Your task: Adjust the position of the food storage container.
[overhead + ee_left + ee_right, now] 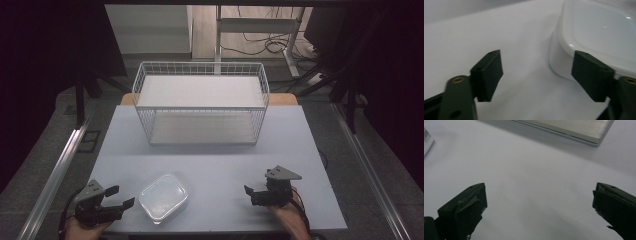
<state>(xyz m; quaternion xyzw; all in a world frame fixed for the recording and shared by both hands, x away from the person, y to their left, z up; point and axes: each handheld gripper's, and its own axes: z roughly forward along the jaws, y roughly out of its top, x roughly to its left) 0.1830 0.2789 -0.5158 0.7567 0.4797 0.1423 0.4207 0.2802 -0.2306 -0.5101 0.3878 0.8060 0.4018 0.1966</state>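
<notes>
A lidded translucent plastic container [163,197] is lying near the front edge of the table [210,165], just beside the left gripper [121,196], whose jaws are being held wide apart with nothing between them. The right gripper [254,192] is likewise being held released and empty. An approach seems in hand; next, the container's edge would need bracketing. A two-tier wire basket shelf [201,102] is standing behind.
</notes>
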